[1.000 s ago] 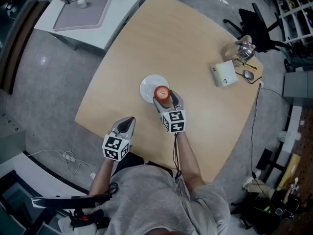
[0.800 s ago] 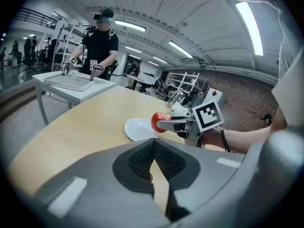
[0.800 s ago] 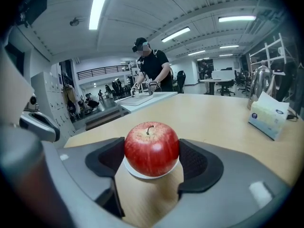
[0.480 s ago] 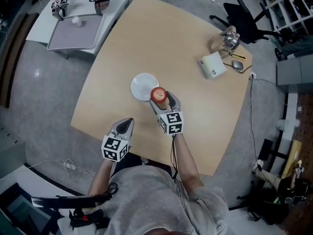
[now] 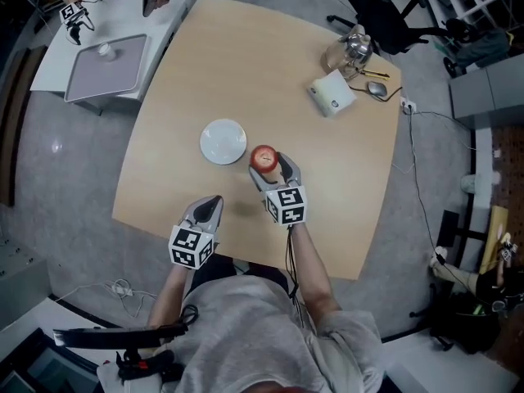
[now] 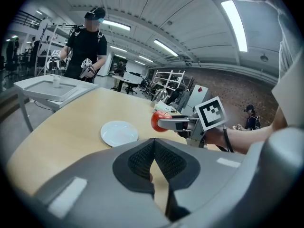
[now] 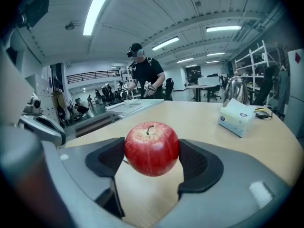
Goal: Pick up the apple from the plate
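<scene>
A red apple (image 5: 264, 157) (image 7: 151, 147) (image 6: 158, 121) hangs above the wooden table (image 5: 327, 178), clamped between both jaws of my right gripper (image 5: 268, 164) (image 7: 152, 158). The white plate (image 5: 223, 141) (image 6: 119, 132) lies bare on the table, left of the apple and apart from it. My left gripper (image 5: 210, 207) (image 6: 154, 148) is near the table's front edge, left of the right one, its jaws pressed together with nothing between them.
At the far right of the table stand a tissue box (image 5: 331, 93) (image 7: 238, 117), a glass jug (image 5: 350, 49) and a computer mouse (image 5: 377, 89). A side table with a grey tray (image 5: 102, 65) is at the upper left, where another person (image 6: 87, 45) stands holding grippers. An office chair (image 5: 378, 15) stands beyond the table.
The right gripper has carried the apple off the plate and to the right; the plate now lies bare. The left gripper has kept its place.
</scene>
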Available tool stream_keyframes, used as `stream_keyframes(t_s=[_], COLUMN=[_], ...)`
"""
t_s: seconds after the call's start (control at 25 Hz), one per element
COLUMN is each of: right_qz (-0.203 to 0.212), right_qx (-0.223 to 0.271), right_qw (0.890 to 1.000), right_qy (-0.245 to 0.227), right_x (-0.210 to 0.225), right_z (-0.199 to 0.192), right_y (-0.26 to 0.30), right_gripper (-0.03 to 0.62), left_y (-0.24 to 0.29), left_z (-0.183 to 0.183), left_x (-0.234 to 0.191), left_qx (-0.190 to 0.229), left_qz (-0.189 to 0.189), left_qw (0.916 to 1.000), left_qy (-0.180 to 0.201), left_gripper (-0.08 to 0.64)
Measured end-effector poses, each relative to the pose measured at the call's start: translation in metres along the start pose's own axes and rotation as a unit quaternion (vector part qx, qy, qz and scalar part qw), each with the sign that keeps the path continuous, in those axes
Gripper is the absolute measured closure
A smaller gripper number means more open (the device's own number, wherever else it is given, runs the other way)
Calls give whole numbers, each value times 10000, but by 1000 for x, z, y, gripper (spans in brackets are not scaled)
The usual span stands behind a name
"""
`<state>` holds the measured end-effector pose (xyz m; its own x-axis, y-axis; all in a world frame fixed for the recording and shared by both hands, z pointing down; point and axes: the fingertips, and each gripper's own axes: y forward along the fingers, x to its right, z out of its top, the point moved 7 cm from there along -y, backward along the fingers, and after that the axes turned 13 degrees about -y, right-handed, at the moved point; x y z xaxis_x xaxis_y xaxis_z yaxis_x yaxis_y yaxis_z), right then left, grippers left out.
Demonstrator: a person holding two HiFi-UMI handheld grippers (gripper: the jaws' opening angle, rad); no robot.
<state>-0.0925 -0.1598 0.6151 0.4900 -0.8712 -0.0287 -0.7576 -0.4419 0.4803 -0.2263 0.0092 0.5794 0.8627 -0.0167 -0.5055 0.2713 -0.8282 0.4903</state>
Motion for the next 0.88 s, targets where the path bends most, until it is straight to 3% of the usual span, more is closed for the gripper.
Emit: stream_keyframes(t_s=[0.88], right_qz=[-914], right_qx=[40], right_qw=[9951], right_qy=[366], right_x=[55], right_z=[-44], right_y=[-109], right_gripper=[229], left_y=[37], left_z=[-24], left_x=[85], left_qx=[-354], left_qz=[-698], left_qw=[9956], left_qy=[506], left_gripper=[540])
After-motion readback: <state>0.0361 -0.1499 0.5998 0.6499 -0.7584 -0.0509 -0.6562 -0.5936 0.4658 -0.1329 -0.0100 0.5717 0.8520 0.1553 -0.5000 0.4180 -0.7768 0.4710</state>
